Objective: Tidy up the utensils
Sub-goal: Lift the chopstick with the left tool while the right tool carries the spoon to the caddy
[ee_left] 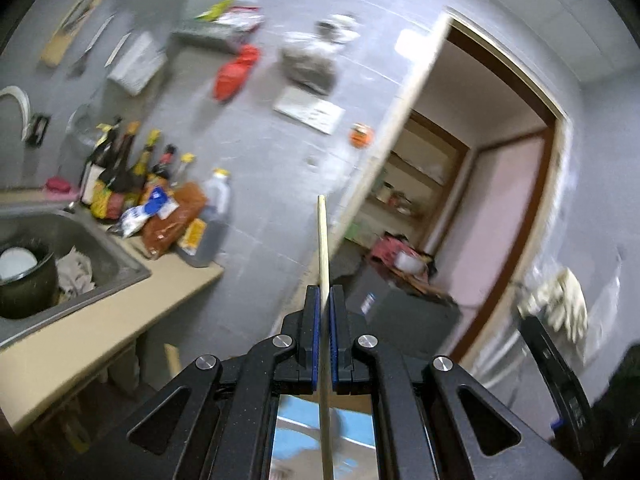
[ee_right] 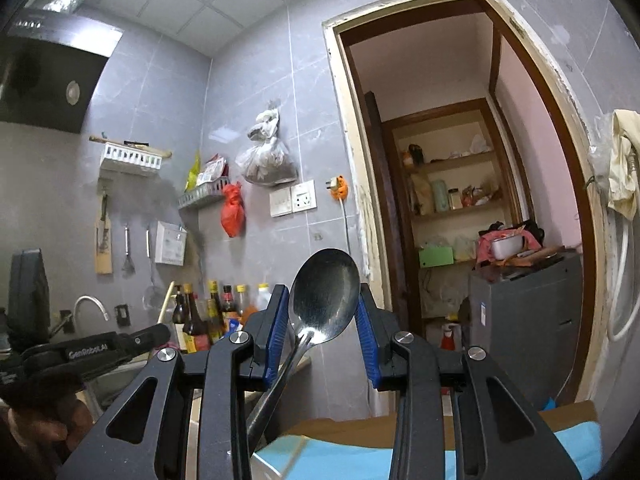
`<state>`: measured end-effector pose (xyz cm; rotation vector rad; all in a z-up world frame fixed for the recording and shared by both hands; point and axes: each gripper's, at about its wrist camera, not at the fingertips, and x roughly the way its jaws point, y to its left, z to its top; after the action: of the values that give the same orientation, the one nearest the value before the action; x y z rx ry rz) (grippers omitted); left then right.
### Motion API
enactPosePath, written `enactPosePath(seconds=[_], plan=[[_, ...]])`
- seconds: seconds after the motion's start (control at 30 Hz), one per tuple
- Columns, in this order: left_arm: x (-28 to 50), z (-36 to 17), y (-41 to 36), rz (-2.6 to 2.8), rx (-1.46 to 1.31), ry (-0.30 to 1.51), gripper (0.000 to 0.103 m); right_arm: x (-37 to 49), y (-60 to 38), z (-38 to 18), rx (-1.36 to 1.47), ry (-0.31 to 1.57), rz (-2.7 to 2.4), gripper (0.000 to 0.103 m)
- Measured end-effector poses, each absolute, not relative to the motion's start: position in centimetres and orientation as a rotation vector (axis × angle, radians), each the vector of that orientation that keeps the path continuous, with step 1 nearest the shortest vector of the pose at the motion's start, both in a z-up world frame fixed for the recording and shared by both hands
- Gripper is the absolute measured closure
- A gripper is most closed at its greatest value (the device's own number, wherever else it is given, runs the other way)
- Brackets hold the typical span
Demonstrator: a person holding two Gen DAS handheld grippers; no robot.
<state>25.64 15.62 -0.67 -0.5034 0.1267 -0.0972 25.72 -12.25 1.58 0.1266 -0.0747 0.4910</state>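
Left wrist view: the left gripper (ee_left: 325, 300) clamped a thin pale wooden chopstick (ee_left: 323, 240) between ribbed blue pads, pointing at the grey tiled wall. The right gripper (ee_right: 324, 304), part-open, gripped a shiny steel spoon (ee_right: 324, 292) by its oval bowl; "GenRobot.AI" was printed on the left gripper.

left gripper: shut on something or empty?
Shut on a thin wooden stick, likely a chopstick. In the left wrist view the blue pads of the left gripper pinch it, and it pokes out past the fingertips.
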Motion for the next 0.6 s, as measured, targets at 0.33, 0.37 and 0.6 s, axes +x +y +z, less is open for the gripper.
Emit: enactPosePath(seconds=[0.33,0.37,0.6], plan=[[27.1,-4.1,19.0,-0.04,-0.499,0.069,0.101,25.7,-7.6,-2.4,0.007,-0.088,0.425,0.072],[27.2,-4.2,18.8,-0.034,-0.486,0.061,0.101,25.8,-7.4,-2.6,-0.001,-0.087,0.421,0.072],[27.2,-5.9,17.6,0.016,-0.406,0.012,0.101,25.7,-6.4,-4.2,-0.068,-0.09,0.393,0.072]])
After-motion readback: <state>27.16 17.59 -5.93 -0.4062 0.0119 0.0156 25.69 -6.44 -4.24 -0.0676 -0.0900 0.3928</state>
